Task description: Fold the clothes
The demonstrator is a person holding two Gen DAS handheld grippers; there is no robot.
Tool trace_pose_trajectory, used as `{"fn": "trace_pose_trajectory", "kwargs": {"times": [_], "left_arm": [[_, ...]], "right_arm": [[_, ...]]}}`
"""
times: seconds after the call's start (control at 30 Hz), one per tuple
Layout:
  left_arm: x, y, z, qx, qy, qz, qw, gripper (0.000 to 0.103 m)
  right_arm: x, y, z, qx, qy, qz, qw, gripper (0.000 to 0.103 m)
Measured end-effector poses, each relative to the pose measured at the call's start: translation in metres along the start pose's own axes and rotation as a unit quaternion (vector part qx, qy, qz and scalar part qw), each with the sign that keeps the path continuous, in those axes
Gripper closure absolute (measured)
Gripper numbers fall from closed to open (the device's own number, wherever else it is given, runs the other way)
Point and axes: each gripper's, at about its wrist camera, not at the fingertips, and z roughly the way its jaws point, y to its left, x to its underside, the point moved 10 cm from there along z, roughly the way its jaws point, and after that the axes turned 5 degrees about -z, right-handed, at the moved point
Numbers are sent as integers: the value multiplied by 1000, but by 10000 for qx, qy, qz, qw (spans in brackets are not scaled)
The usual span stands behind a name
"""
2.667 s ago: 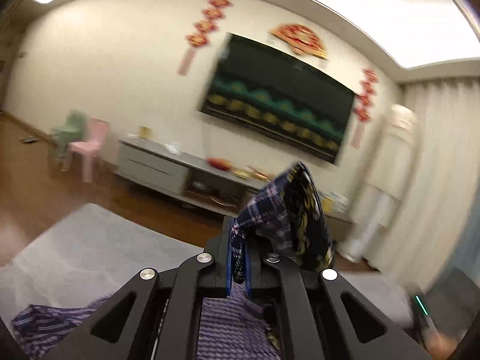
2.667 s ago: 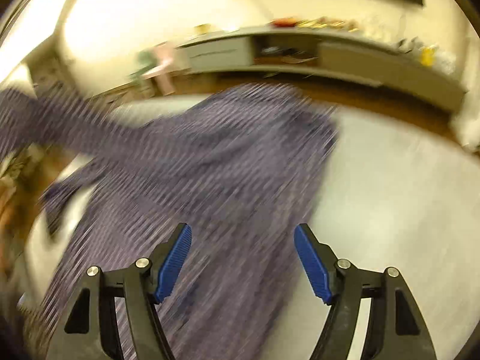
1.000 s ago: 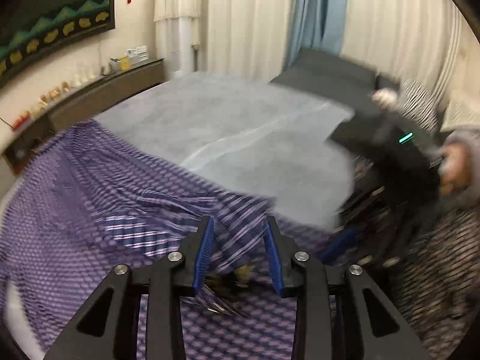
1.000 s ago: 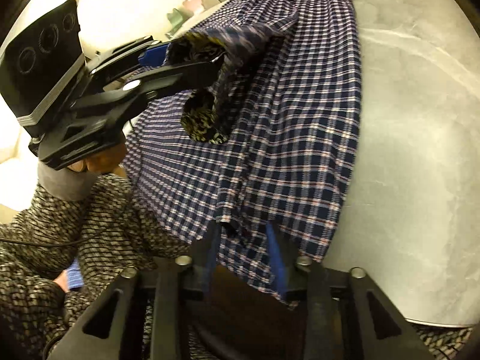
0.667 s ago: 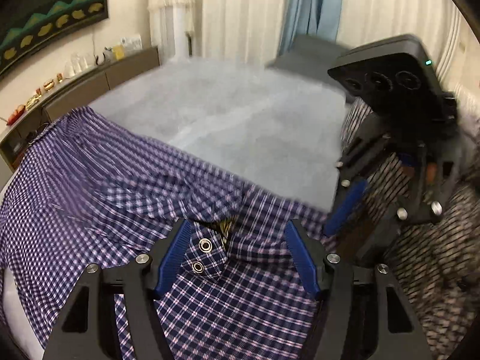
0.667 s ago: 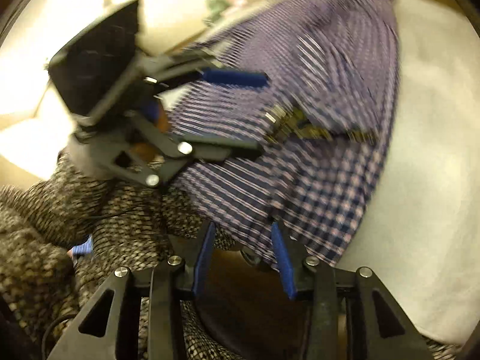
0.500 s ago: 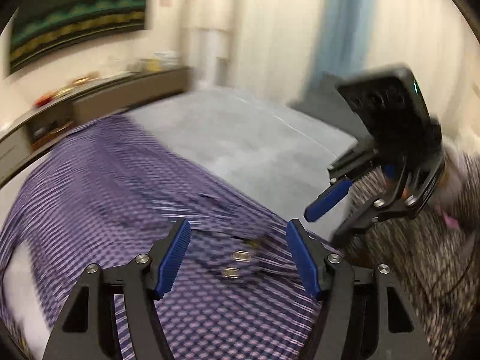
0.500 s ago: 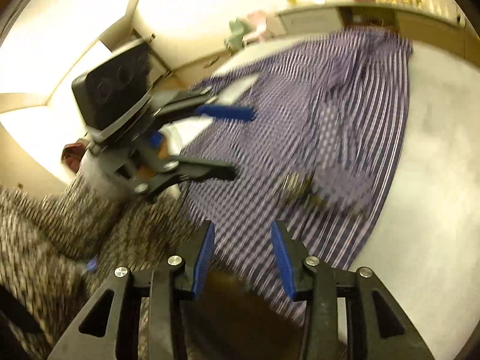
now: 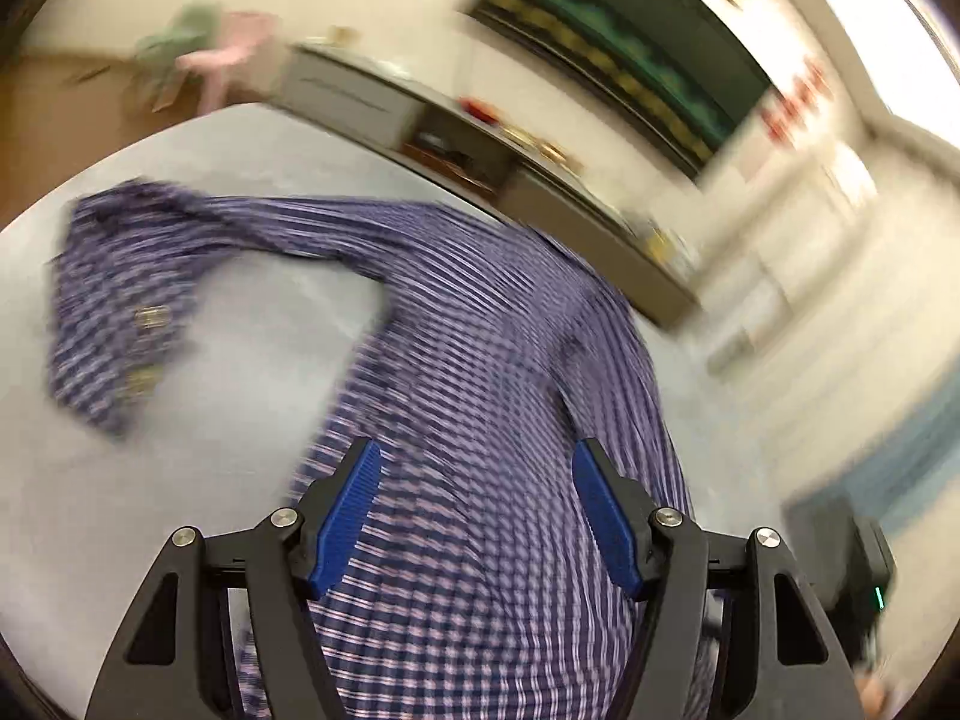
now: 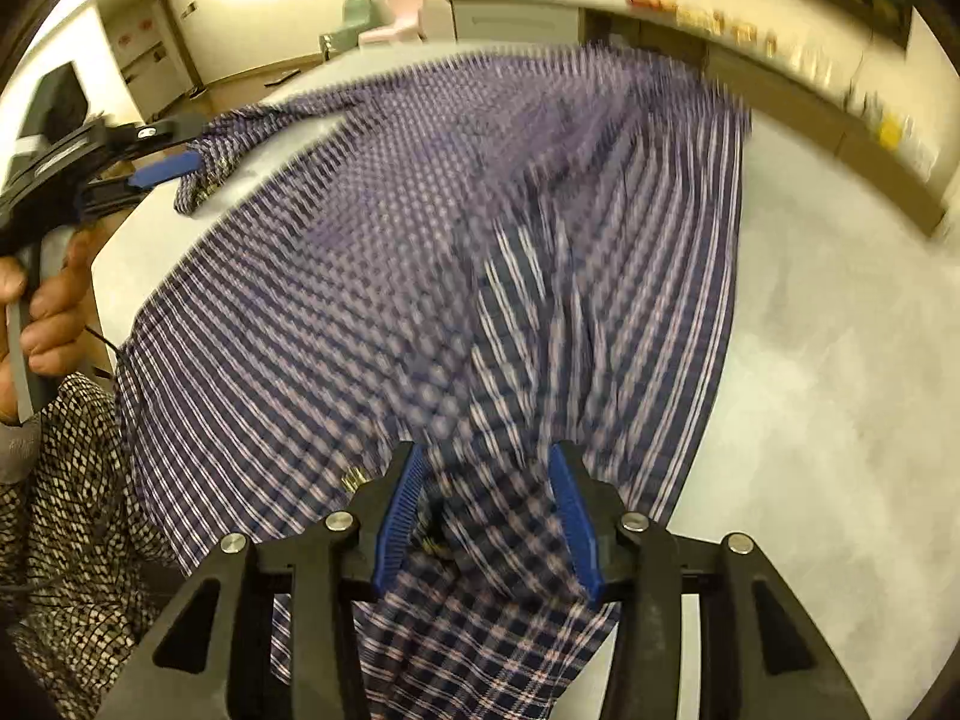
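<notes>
A purple plaid shirt [image 9: 480,360] lies spread on the grey table [image 9: 210,408], one sleeve with a snap-button cuff [image 9: 114,330] flung out to the left. My left gripper [image 9: 478,450] hovers over the shirt body, open wide and holding nothing. In the right wrist view the shirt [image 10: 480,228] runs away from me. My right gripper [image 10: 485,456] sits at the near hem, its jaws opening, with a loose fold of cloth between the pads. The left gripper [image 10: 198,144], held in a hand [image 10: 42,300], is near the cuff [image 10: 198,192].
The grey table [image 10: 840,360] has bare surface to the right of the shirt. A low TV cabinet [image 9: 420,126] and a dark wall screen [image 9: 612,60] stand beyond it, with small pink and green chairs [image 10: 390,15]. The person's patterned clothing [image 10: 60,480] is at the near left edge.
My left gripper let go of the cloth, opened wide and swung across the shirt while rolling. My right gripper's jaws, earlier shut on the hem, have widened.
</notes>
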Motion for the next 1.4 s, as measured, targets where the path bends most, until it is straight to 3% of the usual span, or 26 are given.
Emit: {"fn": "trace_pose_trajectory", "kwargs": {"times": [0.1, 0.2, 0.33, 0.47, 0.63, 0.73, 0.83, 0.93, 0.97, 1.0, 1.07, 1.2, 1.3, 1.4], "left_arm": [[-20, 50, -21, -247, -603, -962, 9932, 36], [-32, 104, -32, -565, -1048, -1799, 9765, 36], [-28, 164, -62, -726, -1482, -2657, 9498, 36], [-25, 196, -74, -692, -1685, -3149, 9315, 36], [-19, 207, -66, -566, -1454, -3299, 9310, 36], [-16, 208, -75, -560, -1415, -3322, 9309, 36], [-15, 208, -80, -582, -1423, -3231, 9338, 36], [-17, 193, -69, -398, -1215, -2945, 9471, 36], [-19, 183, -62, -266, -1088, -2778, 9541, 36], [-18, 173, -56, -169, -936, -2580, 9614, 36], [-14, 152, -41, -37, -619, -2191, 9737, 36], [-3, 129, -19, 52, -159, -1734, 9847, 36], [10, 118, -5, -72, 167, -1320, 9911, 36], [29, 101, 12, -139, 562, -808, 9950, 36]], "right_arm": [[-60, 48, -1, 42, -284, -666, 9974, 34], [-114, 110, 10, -13, -399, -1568, 9868, 29], [-185, 193, 50, 279, -597, -3056, 9499, 28], [-246, 234, 98, 424, -551, -3779, 9232, 26], [-314, 277, 157, 812, -499, -4772, 8736, 21], [-338, 311, 195, 669, -306, -5332, 8428, 20], [-351, 347, 227, 412, -95, -5711, 8198, 20], [-360, 361, 266, 79, 406, -5672, 8225, 20], [-361, 362, 280, -121, 704, -5533, 8299, 26], [-362, 362, 287, -300, 890, -5411, 8357, 59], [-364, 359, 292, -648, 1125, -5164, 8464, 96], [-376, 350, 271, -972, 882, -4893, 8622, 98], [-407, 327, 224, -1079, 223, -4277, 8972, 98], [-449, 254, 163, -849, -610, -2976, 9489, 98]]}}
